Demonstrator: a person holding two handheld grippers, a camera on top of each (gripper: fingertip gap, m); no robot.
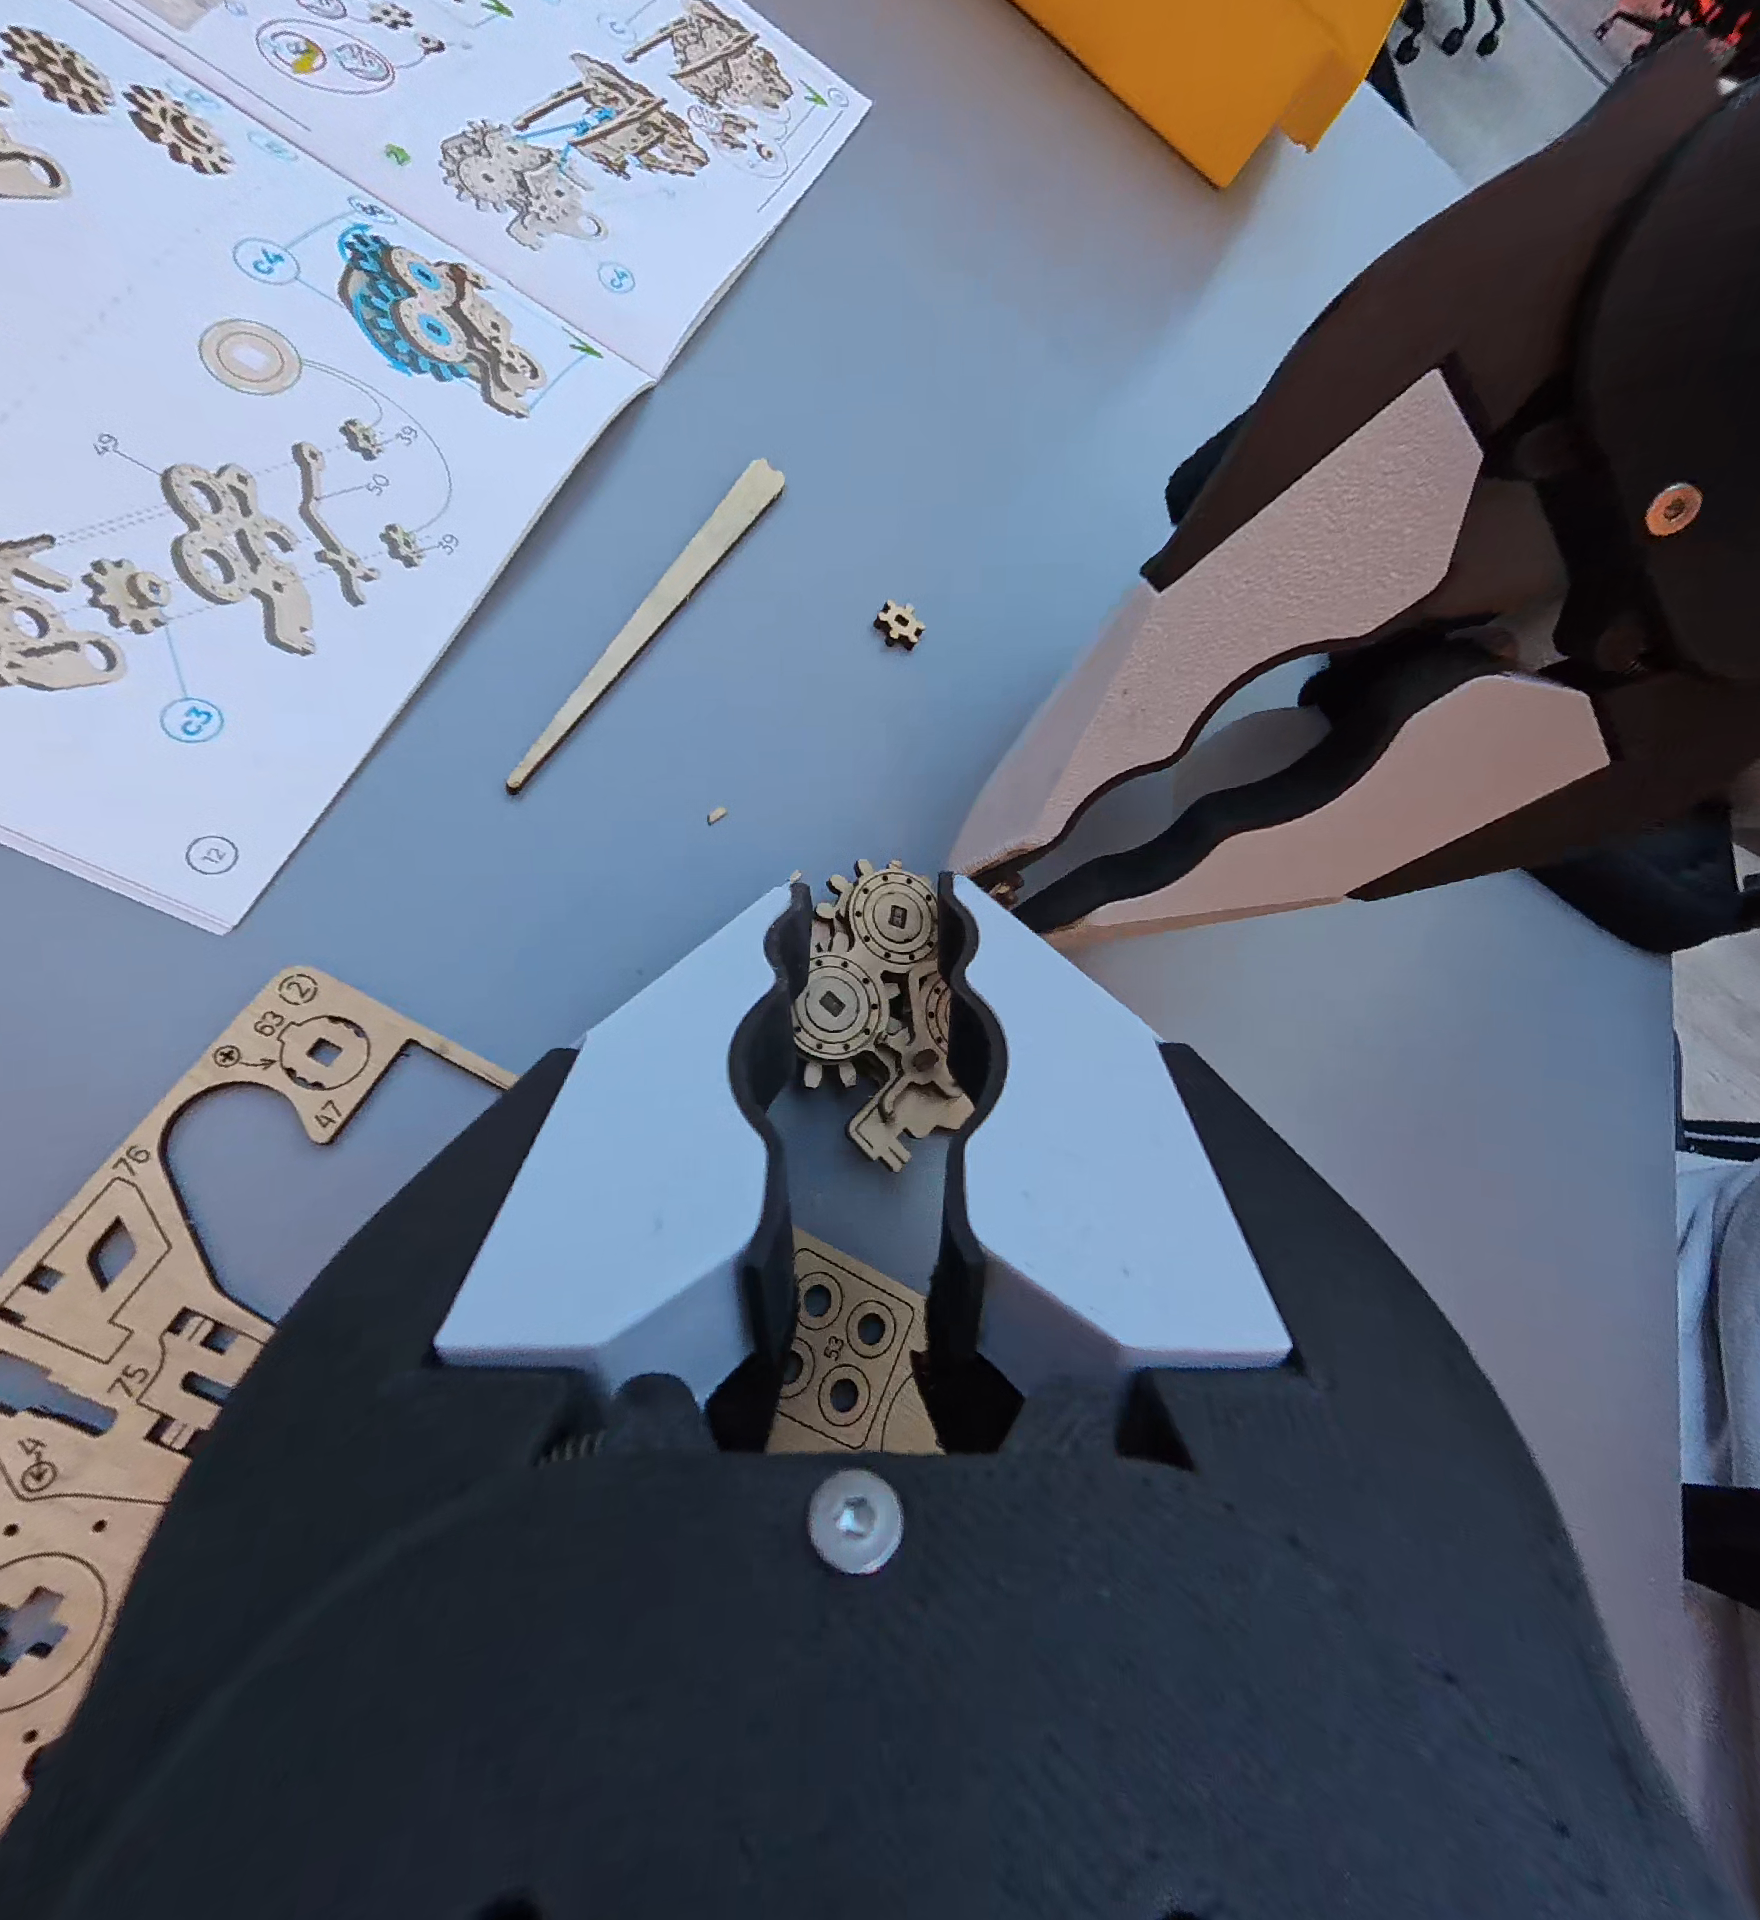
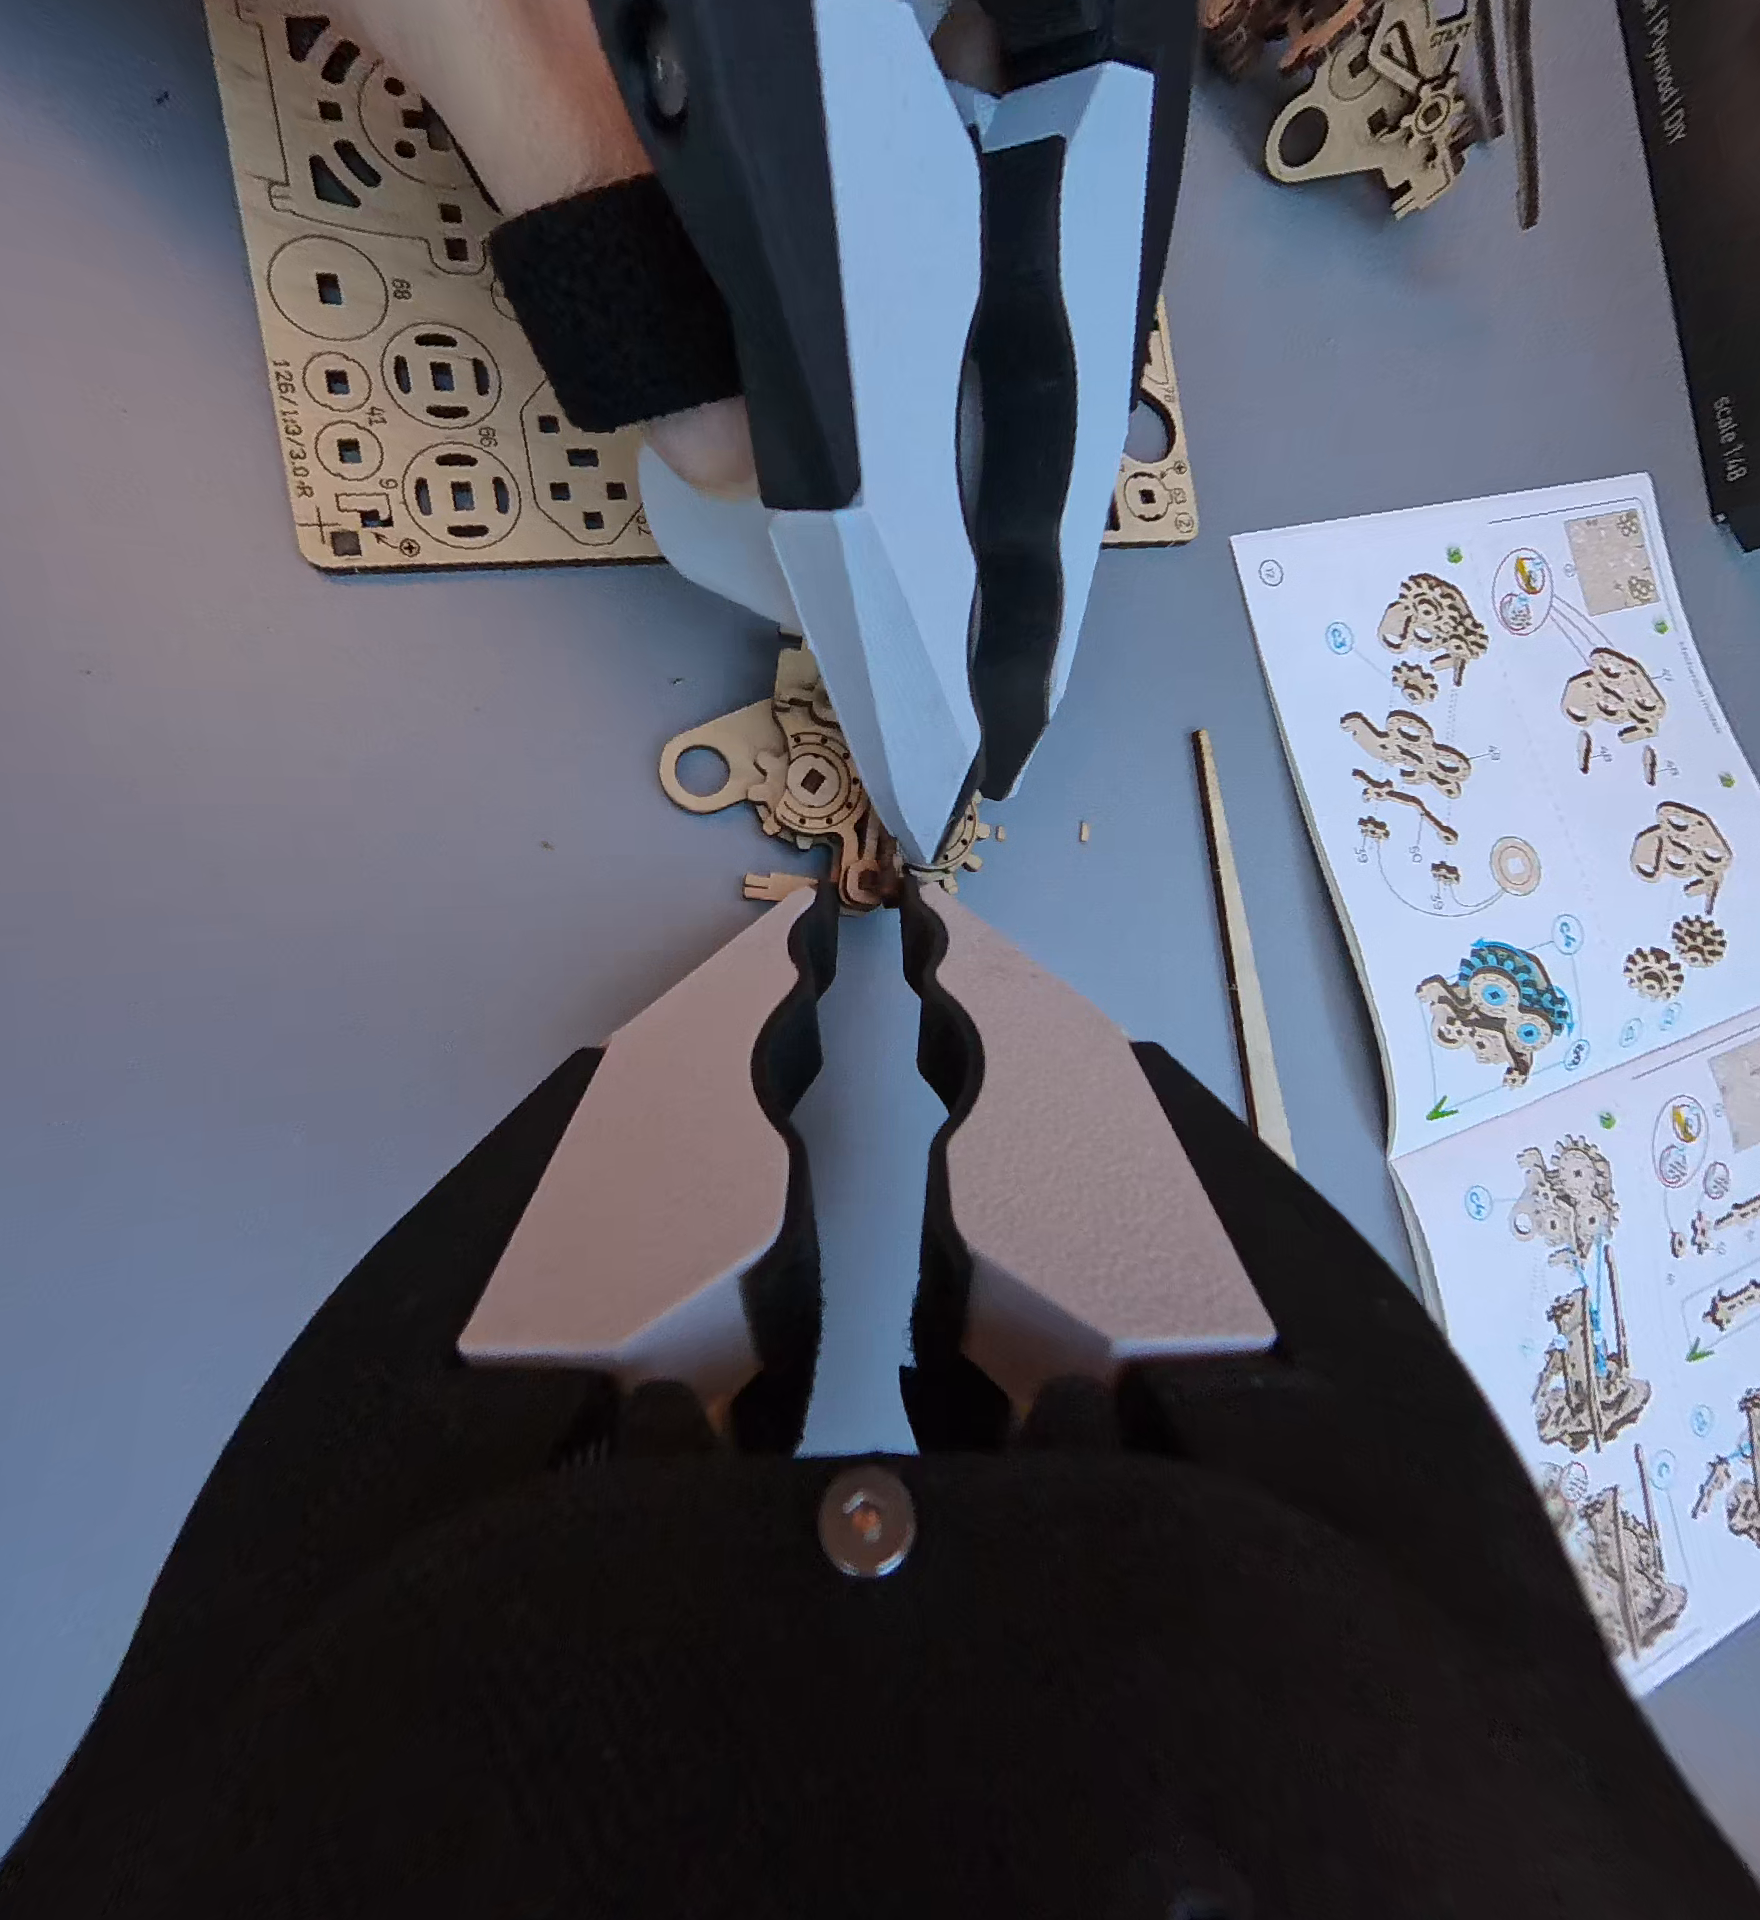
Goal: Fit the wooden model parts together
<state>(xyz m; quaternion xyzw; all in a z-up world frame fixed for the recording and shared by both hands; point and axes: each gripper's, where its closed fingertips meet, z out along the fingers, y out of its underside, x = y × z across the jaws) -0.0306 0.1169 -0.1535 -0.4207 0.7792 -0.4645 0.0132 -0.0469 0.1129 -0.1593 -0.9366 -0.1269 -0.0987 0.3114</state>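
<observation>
A wooden gear assembly [image 1: 860, 1003] with round toothed discs is clamped between the fingers of my left gripper [image 1: 868, 894], which is shut on it just above the grey table. In the right wrist view the assembly [image 2: 803, 790] rests at the table surface under the left gripper [image 2: 943, 836], which comes down from the top. My right gripper [image 2: 860, 902] is nearly closed, its tips pinching a small wooden part against the assembly's edge. In the left wrist view it [image 1: 1001, 888] comes in from the right and touches the assembly's side.
An open instruction booklet [image 1: 232, 416] [image 2: 1530, 831], a tapered wooden stick [image 1: 647, 623] [image 2: 1234, 935] and a small cross-shaped piece [image 1: 899, 623] lie nearby. A plywood parts sheet [image 1: 76, 1299] [image 2: 388, 364], a yellow box [image 1: 1219, 73], a black box [image 2: 1728, 260] and another wooden assembly [image 2: 1375, 104] surround them. The table edge [image 1: 1582, 935] runs along the right. Both grippers' tips are close together, under 4 cm apart.
</observation>
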